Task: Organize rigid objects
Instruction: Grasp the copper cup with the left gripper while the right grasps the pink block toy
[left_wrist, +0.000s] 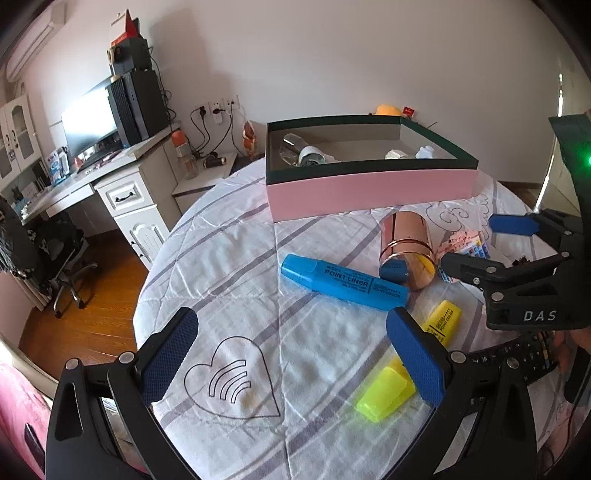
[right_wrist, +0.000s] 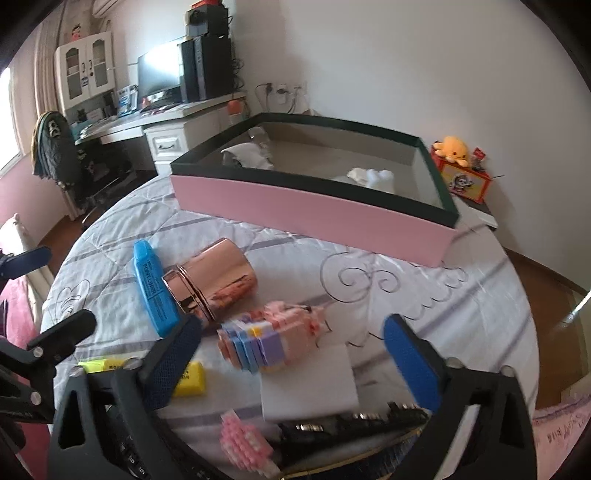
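The right gripper (right_wrist: 291, 354) hangs over the bed with its blue-padded jaws spread wide and nothing pinched between them; framed in the gap, lying on the quilt (right_wrist: 424, 295), is a pink and purple brick-built figure (right_wrist: 269, 339), partly resting on a white foam pad (right_wrist: 314, 391). The left gripper (left_wrist: 291, 354) is just as wide open and empty, poised above a heart outline stitched into the quilt, with a yellow highlighter (left_wrist: 406, 373) passing under its right-hand finger. Just beyond lies a blue highlighter (left_wrist: 343, 282), its end touching a shiny rose-gold canister (left_wrist: 406, 251) tipped on its side. A black comb-like piece (right_wrist: 354, 424) and a second pink brick model (right_wrist: 247, 443) sit close under the right gripper. Farther back on the bed stands the pink box (right_wrist: 314, 206) with its dark green rim, open-topped, already holding a few whitish items.
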